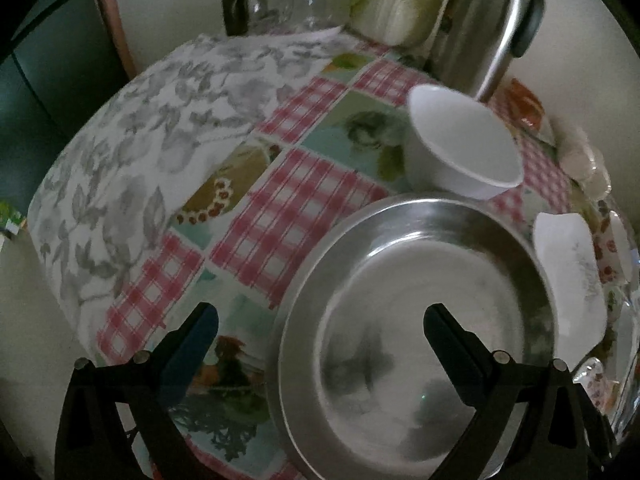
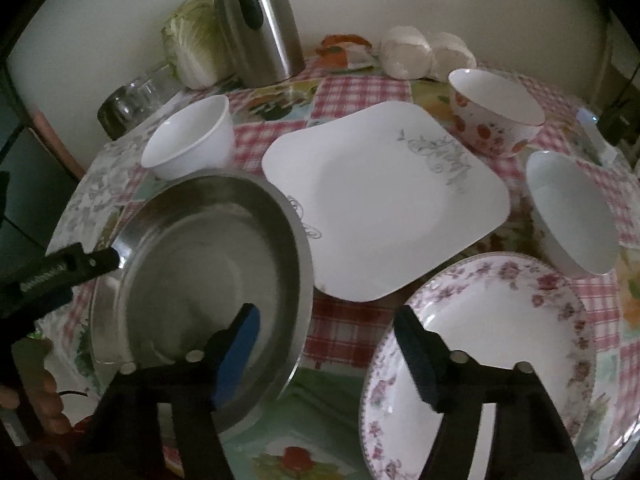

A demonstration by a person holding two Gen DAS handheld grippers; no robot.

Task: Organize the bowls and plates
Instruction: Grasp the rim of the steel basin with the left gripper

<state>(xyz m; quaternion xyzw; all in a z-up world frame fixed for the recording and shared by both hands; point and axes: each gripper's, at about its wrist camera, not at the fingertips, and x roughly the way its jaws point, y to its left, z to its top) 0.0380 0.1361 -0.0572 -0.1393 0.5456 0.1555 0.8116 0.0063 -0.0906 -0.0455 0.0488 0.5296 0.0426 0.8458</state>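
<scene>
Steel plate (image 1: pixel 420 320) under open left claw (image 1: pixel 320 316)

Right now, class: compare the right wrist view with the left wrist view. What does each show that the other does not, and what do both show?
Only the right wrist view shows the round floral plate, the strawberry-patterned bowl and the plain white bowl at the right.

Only the left wrist view shows the grey leaf-print cloth spread widely over the table's left side.

Both show the steel plate, the white bowl behind it, the square white plate, the thermos, the cabbage and the glasses.
</scene>
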